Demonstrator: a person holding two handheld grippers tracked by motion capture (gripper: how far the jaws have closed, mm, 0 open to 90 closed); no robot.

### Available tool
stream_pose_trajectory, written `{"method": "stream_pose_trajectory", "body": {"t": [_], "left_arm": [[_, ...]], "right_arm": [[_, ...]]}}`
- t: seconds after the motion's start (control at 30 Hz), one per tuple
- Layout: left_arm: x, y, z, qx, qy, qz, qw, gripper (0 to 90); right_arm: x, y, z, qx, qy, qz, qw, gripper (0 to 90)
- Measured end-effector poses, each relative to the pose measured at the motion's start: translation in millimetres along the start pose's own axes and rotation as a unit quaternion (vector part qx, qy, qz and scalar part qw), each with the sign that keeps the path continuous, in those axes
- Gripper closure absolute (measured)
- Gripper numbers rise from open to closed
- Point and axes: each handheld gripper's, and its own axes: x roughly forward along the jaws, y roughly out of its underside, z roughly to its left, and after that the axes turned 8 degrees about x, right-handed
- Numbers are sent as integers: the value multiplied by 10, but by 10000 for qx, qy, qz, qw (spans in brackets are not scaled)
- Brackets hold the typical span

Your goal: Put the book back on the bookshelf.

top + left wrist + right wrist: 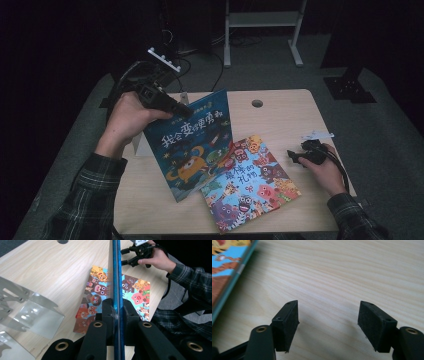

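Black left gripper (116, 315) jaws clamped the top edge of the thin dark-blue picture book (192, 145), tilted up at nine o'clock on the pale wooden table (280, 110). It looked light, stiff-covered and slick; an edge pinch suited it. Its lower corner overlapped the flat colourful monster-print book (250, 182). Right gripper (328, 322) stood open at three o'clock, empty. Clear stand (37, 315) was partly cut off.

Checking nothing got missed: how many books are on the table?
2. The blue book is clamped in the left gripper, lifted at a tilt; the colourful book lies flat beside it.

Dark-blue book (192, 145), multicoloured cartoon-monster book (250, 182)
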Motion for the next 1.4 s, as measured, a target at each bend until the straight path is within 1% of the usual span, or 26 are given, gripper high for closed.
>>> {"method": "stream_pose_trajectory", "body": {"t": [0.03,0.17,0.2,0.23,0.37,0.5,0.73,0.97,1.13,1.2,1.37,1.4], "left_arm": [[-24,16,13,-30,-30,-21,10000,826],[-116,89,56,-97,-157,-83,9998,826],[-139,110,65,-131,-184,-91,9997,827],[-168,142,83,-152,-207,-99,9996,826],[-266,255,138,-259,-279,-161,9991,827],[-368,402,215,-442,-370,-274,9980,826],[-560,692,340,-754,-569,-340,9950,827],[-761,993,457,-1128,-851,-475,9888,826],[-895,1194,525,-1353,-1037,-446,9844,826],[-937,1258,547,-1430,-1119,-458,9823,827],[-1038,1426,622,-1655,-1306,-492,9763,826],[-1050,1444,630,-1687,-1324,-499,9755,826]], "right_arm": [[17,8,-6,-3,5,52,10000,304],[37,17,-6,83,-62,30,9999,281],[44,20,-7,123,-86,21,9999,267],[53,28,-6,220,-125,-2,9997,244],[72,51,-4,219,-132,-123,9996,219],[77,54,-2,220,-130,-141,9996,213],[74,56,-4,215,-129,-140,9996,210],[74,56,-4,214,-131,-138,9996,209],[76,55,-6,217,-130,-134,9996,205],[76,55,-5,224,-132,-130,9996,204],[76,54,-6,222,-130,-132,9996,204],[77,54,-6,223,-129,-132,9996,203]]}}
